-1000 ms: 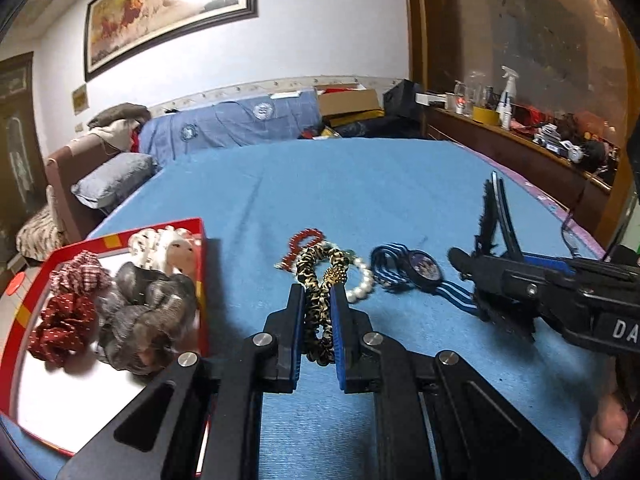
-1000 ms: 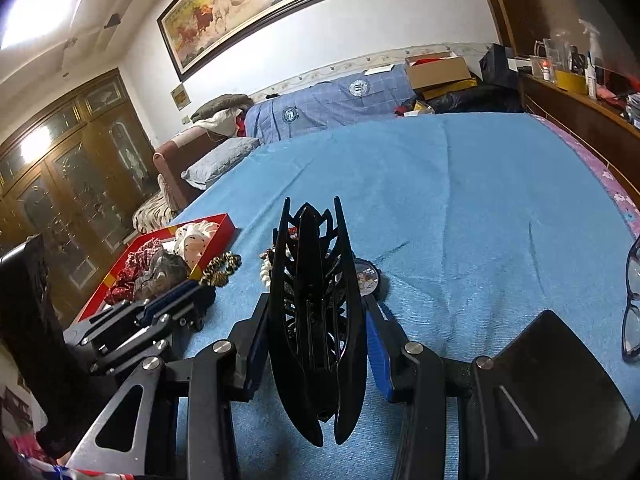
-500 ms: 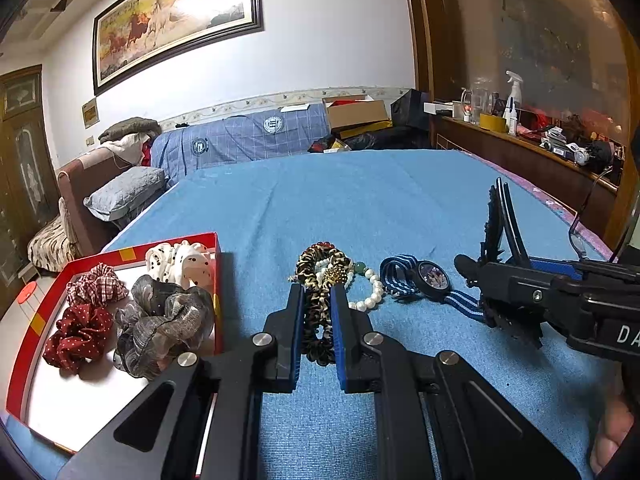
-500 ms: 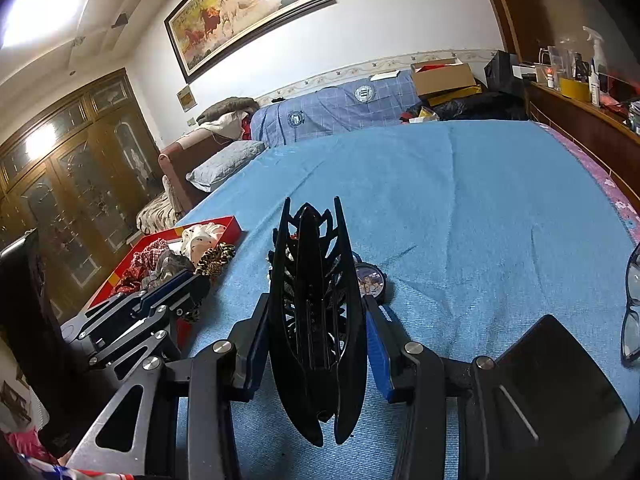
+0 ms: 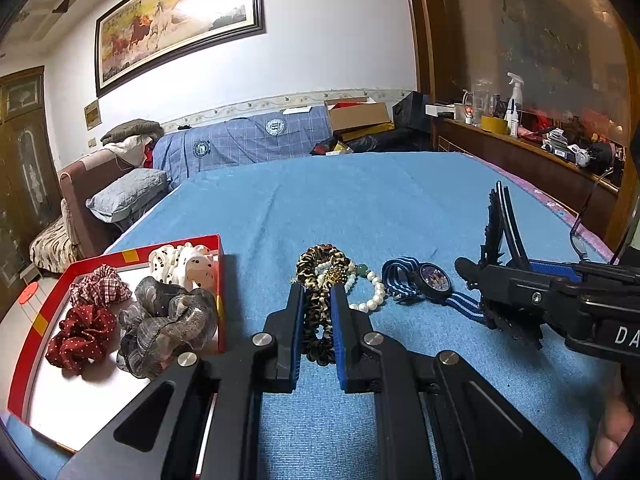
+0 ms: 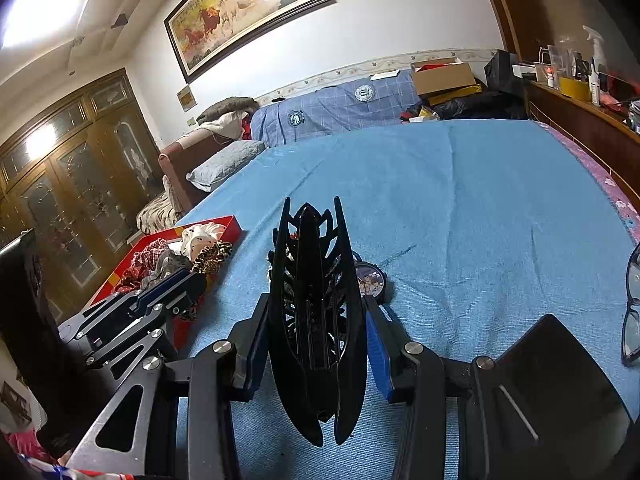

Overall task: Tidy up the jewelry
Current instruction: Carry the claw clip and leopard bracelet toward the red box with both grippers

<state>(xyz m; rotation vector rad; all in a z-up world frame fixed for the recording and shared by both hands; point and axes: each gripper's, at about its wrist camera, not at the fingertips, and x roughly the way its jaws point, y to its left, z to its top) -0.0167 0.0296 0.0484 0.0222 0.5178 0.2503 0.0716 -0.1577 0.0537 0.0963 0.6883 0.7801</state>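
My left gripper (image 5: pixel 317 296) is shut on a leopard-print scrunchie (image 5: pixel 318 312) and holds it above the blue cloth, right of the red tray (image 5: pixel 218 248). The tray holds several scrunchies, one grey (image 5: pixel 168 320) and one dark red (image 5: pixel 80 334). A pearl bracelet (image 5: pixel 370 296) and a blue-striped watch (image 5: pixel 430 282) lie on the cloth beyond the fingers. My right gripper (image 6: pixel 316 312) is shut on a black hair claw clip (image 6: pixel 316 320), held upright; it also shows in the left wrist view (image 5: pixel 500 264). The left gripper with the scrunchie (image 6: pixel 212 254) shows at left in the right wrist view.
Glasses (image 6: pixel 632 316) lie at the cloth's right edge. A wooden sideboard (image 5: pixel 520 160) with bottles runs along the right. A sofa with a grey pillow (image 5: pixel 128 194) stands beyond the far left edge. The blue cloth (image 6: pixel 460 200) stretches far ahead.
My left gripper has lifted the leopard scrunchie up and back from the bracelets. The right gripper with the claw clip has barely moved.
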